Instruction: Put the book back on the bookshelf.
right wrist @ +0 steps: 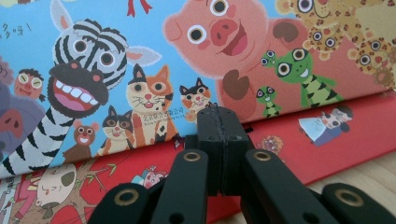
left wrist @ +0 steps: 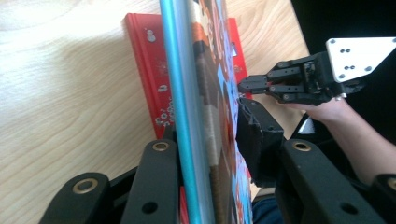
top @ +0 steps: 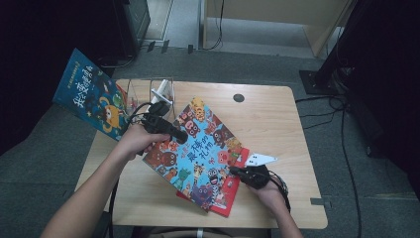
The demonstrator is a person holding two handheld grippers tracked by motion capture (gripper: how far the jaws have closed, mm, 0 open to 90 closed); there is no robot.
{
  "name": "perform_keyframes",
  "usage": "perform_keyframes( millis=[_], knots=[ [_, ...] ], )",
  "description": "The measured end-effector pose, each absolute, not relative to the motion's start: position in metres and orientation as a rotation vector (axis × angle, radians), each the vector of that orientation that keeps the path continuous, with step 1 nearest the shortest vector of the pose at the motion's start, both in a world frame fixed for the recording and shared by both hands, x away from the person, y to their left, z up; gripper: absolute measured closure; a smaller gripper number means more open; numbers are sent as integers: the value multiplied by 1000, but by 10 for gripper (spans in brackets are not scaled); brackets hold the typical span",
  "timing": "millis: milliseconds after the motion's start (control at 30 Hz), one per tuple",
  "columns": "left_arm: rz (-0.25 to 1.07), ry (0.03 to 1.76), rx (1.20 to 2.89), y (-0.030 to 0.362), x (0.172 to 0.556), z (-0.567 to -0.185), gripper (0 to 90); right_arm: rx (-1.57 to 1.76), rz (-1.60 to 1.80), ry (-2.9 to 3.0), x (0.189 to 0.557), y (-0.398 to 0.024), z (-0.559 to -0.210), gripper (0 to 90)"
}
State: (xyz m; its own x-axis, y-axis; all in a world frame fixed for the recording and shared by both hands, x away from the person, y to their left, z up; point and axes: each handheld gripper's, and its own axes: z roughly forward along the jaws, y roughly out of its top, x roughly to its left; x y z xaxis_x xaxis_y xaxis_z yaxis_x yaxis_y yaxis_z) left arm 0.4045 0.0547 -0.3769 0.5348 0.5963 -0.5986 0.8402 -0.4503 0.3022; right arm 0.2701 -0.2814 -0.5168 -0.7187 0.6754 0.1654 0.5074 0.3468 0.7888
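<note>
A blue picture book with cartoon animals lies slanted over a red book on the wooden table. My left gripper is shut on the blue book's upper left edge. In the left gripper view the blue book runs edge-on between the jaws, raised off the red book. My right gripper is shut with nothing in it, its tip against the blue book's right edge. The right gripper view has the closed tip at the seam between blue cover and red book.
Another blue book leans out over the table's far left corner, beside a clear stand. A round cable hole sits near the far edge. Cables and dark equipment lie on the floor to the right.
</note>
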Motion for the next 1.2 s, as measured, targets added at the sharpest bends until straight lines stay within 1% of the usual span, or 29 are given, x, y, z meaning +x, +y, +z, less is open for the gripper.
perform_keyframes(
  millis=[300, 400, 500, 633, 733, 867, 1200],
  knots=[
    [-595, 1181, 2209, 52, 411, -374, 726, 1046, 1285, 2431, 273, -278, -515, 851],
    [-650, 1157, 2205, 53, 413, -369, 761, 1029, 1283, 2435, 275, -276, -515, 770],
    [-699, 1154, 2188, 55, 414, -365, 795, 977, 1261, 2459, 275, -271, -513, 748],
    [-709, 1211, 2176, 55, 414, -358, 811, 910, 1250, 2495, 276, -268, -512, 656],
    [-699, 1209, 2205, 55, 415, -349, 815, 904, 1247, 2492, 276, -269, -511, 652],
    [-647, 1198, 2254, 56, 416, -336, 813, 886, 1222, 2488, 279, -269, -508, 651],
    [-598, 1251, 2236, 76, 421, -313, 813, 854, 1180, 2511, 282, -263, -510, 656]
  ],
)
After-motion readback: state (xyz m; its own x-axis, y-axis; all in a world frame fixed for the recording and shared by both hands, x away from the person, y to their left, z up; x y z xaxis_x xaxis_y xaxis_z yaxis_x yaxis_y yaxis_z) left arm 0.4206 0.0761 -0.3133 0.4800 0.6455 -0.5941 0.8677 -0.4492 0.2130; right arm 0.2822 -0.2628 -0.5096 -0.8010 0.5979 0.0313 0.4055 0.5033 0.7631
